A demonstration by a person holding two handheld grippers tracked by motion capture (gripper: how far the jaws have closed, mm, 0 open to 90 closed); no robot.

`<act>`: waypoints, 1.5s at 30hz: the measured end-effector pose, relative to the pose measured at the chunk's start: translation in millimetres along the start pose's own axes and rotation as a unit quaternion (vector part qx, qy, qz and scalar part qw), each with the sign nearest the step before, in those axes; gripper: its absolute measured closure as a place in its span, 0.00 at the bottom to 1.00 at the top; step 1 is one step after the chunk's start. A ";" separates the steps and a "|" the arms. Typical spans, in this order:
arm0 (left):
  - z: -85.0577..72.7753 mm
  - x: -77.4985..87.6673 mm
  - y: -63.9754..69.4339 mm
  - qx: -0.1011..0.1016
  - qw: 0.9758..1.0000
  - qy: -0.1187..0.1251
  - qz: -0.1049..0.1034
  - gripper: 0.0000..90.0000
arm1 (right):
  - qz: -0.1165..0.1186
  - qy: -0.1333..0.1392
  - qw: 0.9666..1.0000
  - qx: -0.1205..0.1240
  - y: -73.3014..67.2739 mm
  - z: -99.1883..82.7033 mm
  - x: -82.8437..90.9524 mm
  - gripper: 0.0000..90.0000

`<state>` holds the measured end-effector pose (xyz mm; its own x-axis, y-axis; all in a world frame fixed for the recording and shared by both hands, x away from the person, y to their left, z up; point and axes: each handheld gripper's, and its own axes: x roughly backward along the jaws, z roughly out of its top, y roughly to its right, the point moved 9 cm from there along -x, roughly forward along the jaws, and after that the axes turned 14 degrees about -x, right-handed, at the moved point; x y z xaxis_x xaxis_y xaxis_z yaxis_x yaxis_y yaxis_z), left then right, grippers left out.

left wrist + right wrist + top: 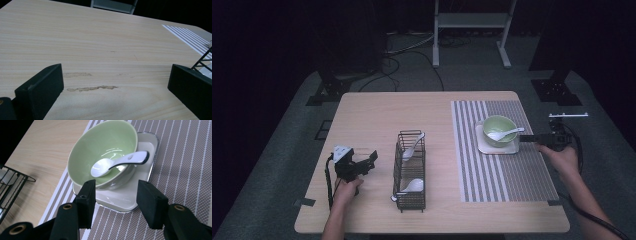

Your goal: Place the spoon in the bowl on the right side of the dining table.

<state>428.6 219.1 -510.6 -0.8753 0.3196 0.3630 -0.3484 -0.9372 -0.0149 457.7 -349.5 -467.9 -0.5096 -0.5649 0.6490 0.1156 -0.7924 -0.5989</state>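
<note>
The green bowl (105,152) is serving as the landmark here: it is sitting on a shallow white tray (147,170), which is itself lying on the striped placemat (185,170). A white ceramic spoon (117,162) is lying inside the bowl, scoop down in the basin and handle resting over the rim, pointing away from the wire basket (409,170) that is standing well to the bowl's left in the high view.

The right gripper (115,195) is hovering just beside the bowl, on the side where the spoon handle is overhanging, with its jaws standing apart and nothing between them. The left gripper (357,165) is waiting well apart from the bowl, beyond the wire basket, jaws wide apart over bare table (100,37) and holding nothing.

The work in hand is looking like a reach for the spoon, or perhaps for the bowl it is lying in. As a judgement: the spoon is probably light, stiff and glazed (so slippery against hard jaws), and it is liable to chip if dropped against the bowl. The overhanging handle is offering the best hold, pinched across its narrow width near the rim, since the scoop is sitting low against the bowl's curved wall. The bowl is likely heavier and could slide on the smooth tray if nudged.

Two more white spoons (413,145) are lying in the wire basket, left of the bowl.
</note>
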 end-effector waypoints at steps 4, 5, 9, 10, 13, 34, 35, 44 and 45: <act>0.1 0.0 0.0 0.001 1.000 0.001 0.000 0.00 | -0.002 -0.003 1.000 0.005 -1.7 -5.3 -1.0 0.50; 0.0 0.1 0.0 0.000 1.000 0.000 0.000 0.00 | -0.002 -0.005 1.000 0.008 -2.0 -7.0 -1.4 0.50; 0.1 0.1 0.1 0.001 1.000 0.000 0.000 0.00 | -0.004 -0.019 1.000 0.016 -4.0 -15.8 -4.5 0.49; 0.0 0.1 0.1 0.001 1.000 0.000 0.000 0.00 | -0.006 -0.022 1.000 0.020 -4.1 -17.8 -5.2 0.48; 0.1 0.1 0.1 0.000 1.000 0.000 0.001 0.00 | -0.006 -0.026 0.999 0.023 -5.3 -22.6 -6.9 0.47; -0.2 0.2 -0.1 0.001 1.000 0.000 0.001 0.00 | -0.010 -0.052 0.997 0.055 -19.2 -46.7 -9.3 0.33; -0.2 0.2 -0.1 0.001 1.000 -0.001 0.001 0.00 | -0.009 -0.052 0.997 0.055 -20.5 -47.6 -9.6 0.33; -0.2 0.4 -0.1 0.001 1.000 0.000 0.001 0.00 | -0.012 -0.062 0.993 0.103 -38.8 -59.1 -12.2 0.33; -0.2 0.4 -0.1 0.002 1.000 0.000 0.001 0.00 | -0.012 -0.063 0.992 0.106 -40.3 -60.8 -12.3 0.33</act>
<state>428.3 219.3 -510.7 -0.8760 0.3177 0.3628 -0.3455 -0.9383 -0.0126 407.5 -296.5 -480.3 -0.4060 -0.5592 0.7228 0.2892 -0.8289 -0.4789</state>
